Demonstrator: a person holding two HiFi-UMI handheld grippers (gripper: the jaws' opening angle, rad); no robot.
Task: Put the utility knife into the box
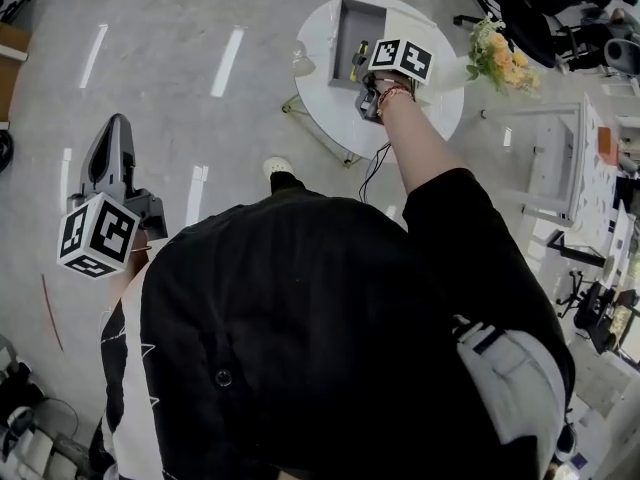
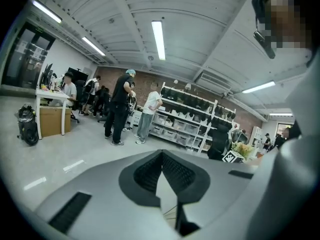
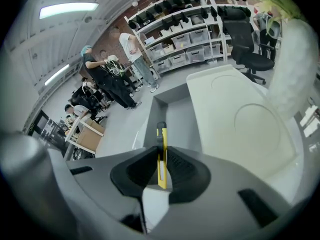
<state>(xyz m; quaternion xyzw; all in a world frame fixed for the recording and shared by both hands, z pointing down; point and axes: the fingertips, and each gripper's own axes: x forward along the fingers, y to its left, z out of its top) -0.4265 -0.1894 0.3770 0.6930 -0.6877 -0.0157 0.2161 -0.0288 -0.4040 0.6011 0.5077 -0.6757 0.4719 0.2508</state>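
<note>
One yellow utility knife (image 3: 161,134), a slim flat plastic bar with a black end cap and a black slider, stands on edge between the jaws of the right gripper (image 3: 161,154), which are clamped on its lower half. Its black end points forward over the near end of the box (image 3: 175,115). From the head view the knife (image 1: 357,58) is at the near rim of the box (image 1: 352,23), held above it rather than lying in it. The box is an open, matte grey rectangular tray with straight walls and a bare floor. Touching its right side lies a smooth cream lid (image 3: 235,124) with shallow circles pressed into it. The black pads (image 3: 184,168) of the right gripper are finely ribbed and sit in a smooth grey plastic shell. Its marker cube (image 1: 402,58) bears bold black-and-white square patterns. Box and lid rest on a round, glossy white table (image 1: 330,103), with a bunch of pale yellow flowers (image 1: 497,56) at its right edge. Well apart from the table, the left gripper (image 1: 117,128) hangs over the polished grey floor (image 1: 180,58), which mirrors strip lights. In its own view the left gripper (image 2: 161,156) has its ribbed pads (image 2: 150,173) meeting at the tips with nothing between them. Beyond it stand white shelves (image 2: 187,119) of bins against a brick wall.
</note>
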